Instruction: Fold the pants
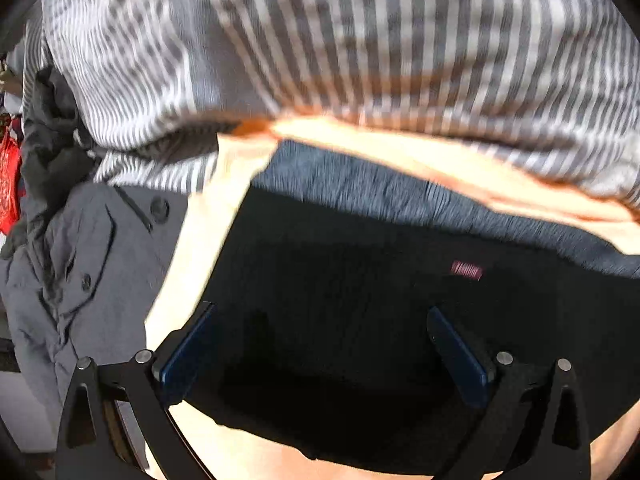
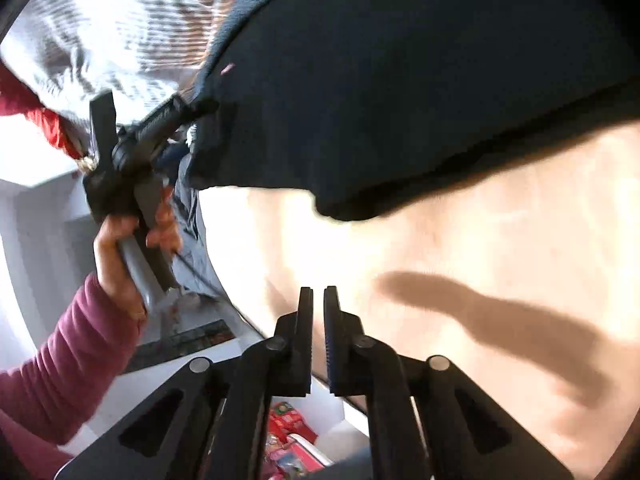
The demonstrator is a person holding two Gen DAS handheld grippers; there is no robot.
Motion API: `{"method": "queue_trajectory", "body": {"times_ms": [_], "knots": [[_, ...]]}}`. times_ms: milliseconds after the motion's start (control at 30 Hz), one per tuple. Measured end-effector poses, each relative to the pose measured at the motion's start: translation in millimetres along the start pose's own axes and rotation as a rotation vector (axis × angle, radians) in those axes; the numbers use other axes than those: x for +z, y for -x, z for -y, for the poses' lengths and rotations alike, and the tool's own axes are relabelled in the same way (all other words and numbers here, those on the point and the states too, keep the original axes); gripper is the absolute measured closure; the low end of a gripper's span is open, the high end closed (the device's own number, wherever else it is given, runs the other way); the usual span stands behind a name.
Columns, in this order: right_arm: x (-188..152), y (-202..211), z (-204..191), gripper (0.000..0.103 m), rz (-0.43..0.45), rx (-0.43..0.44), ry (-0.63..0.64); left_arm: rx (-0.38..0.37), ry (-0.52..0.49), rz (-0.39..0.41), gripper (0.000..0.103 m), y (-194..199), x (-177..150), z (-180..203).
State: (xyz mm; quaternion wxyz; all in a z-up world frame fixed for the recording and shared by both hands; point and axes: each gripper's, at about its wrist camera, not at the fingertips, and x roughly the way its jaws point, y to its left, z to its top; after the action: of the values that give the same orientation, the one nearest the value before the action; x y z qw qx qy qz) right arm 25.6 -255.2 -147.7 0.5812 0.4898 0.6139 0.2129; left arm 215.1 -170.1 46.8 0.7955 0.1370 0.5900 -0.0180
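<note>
Dark navy pants [image 1: 360,280] with a small red label lie on a light wooden table [image 1: 188,248], their ribbed waistband toward the far side. My left gripper [image 1: 320,312] is open, its blue-padded fingers [image 1: 188,352] spread over the pants near their left edge. In the right wrist view the pants [image 2: 400,80] fill the upper part and the left gripper [image 2: 188,108] touches their corner. My right gripper [image 2: 318,300] is shut and empty above bare table [image 2: 480,220], short of the pants.
A grey-and-white striped garment [image 1: 360,40] lies beyond the pants. Grey buttoned clothing [image 1: 80,248] and black cloth [image 1: 52,140] are piled at the left. The table's left edge drops to a white floor with red packages [image 2: 292,440].
</note>
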Motion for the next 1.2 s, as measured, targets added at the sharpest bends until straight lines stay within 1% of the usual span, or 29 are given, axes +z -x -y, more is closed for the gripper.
{"method": "queue_trajectory", "body": {"times_ms": [33,67,100,133,167,233,267,300,333,400,433,467,500,600,667,700,733,800,900,967,1033,1133,1200], "knots": [[2,11,-4,0.095,0.034,-0.004,0.006,0.011,-0.007,0.007,0.000,-1,2,-1],[9,28,-7,0.093,0.087,-0.019,0.012,0.029,-0.010,0.001,0.000,-5,4,-2],[16,40,-9,0.086,0.128,-0.031,0.018,0.044,-0.006,-0.018,0.000,-13,4,-3],[31,61,-9,0.077,0.193,-0.060,0.025,0.055,0.001,-0.039,0.000,-20,2,-5],[39,73,-9,0.071,0.230,-0.077,0.028,0.062,0.007,-0.054,0.000,-29,-1,-9],[62,104,3,0.039,0.317,-0.155,0.004,0.039,0.027,-0.038,0.000,-34,-6,-14],[67,112,12,0.036,0.337,-0.192,-0.023,0.045,0.034,-0.042,0.000,-33,-6,-15],[70,120,25,0.036,0.348,-0.232,-0.068,0.059,0.030,-0.052,0.000,-30,-4,-14],[70,126,39,0.043,0.350,-0.265,-0.122,0.066,0.031,-0.058,0.000,-26,-1,-11],[60,142,64,0.044,0.389,-0.142,-0.219,-0.006,0.044,-0.023,0.000,-10,10,-6],[54,149,68,0.044,0.406,-0.114,-0.241,-0.032,0.042,-0.003,0.000,-5,15,-3],[47,155,70,0.044,0.417,-0.106,-0.240,-0.052,0.031,0.022,0.000,0,24,3],[42,159,70,0.043,0.422,-0.116,-0.231,-0.047,0.018,0.029,0.000,0,30,9],[34,161,68,0.043,0.419,-0.115,-0.254,-0.013,-0.018,-0.009,0.000,-9,36,29],[29,165,63,0.040,0.423,-0.113,-0.258,-0.009,-0.047,-0.003,0.000,-4,29,42],[25,172,61,0.036,0.430,-0.131,-0.242,-0.011,-0.085,-0.004,0.000,2,21,52],[25,170,53,0.031,0.442,-0.155,-0.230,-0.018,-0.112,-0.010,0.000,6,16,59],[16,188,61,0.027,0.470,-0.170,-0.230,-0.030,-0.183,-0.033,0.000,16,-1,81],[6,216,86,0.027,0.521,-0.158,-0.272,-0.058,-0.270,-0.053,0.000,36,-28,123],[3,235,101,0.027,0.563,-0.159,-0.297,-0.086,-0.294,-0.057,0.000,48,-39,147],[3,257,116,0.027,0.608,-0.147,-0.312,-0.130,-0.326,-0.055,0.000,63,-50,183],[12,302,136,0.027,0.688,-0.189,-0.304,-0.172,-0.381,-0.059,0.000,77,-63,236],[21,326,148,0.027,0.726,-0.214,-0.311,-0.184,-0.415,-0.058,0.000,84,-72,272]]}}
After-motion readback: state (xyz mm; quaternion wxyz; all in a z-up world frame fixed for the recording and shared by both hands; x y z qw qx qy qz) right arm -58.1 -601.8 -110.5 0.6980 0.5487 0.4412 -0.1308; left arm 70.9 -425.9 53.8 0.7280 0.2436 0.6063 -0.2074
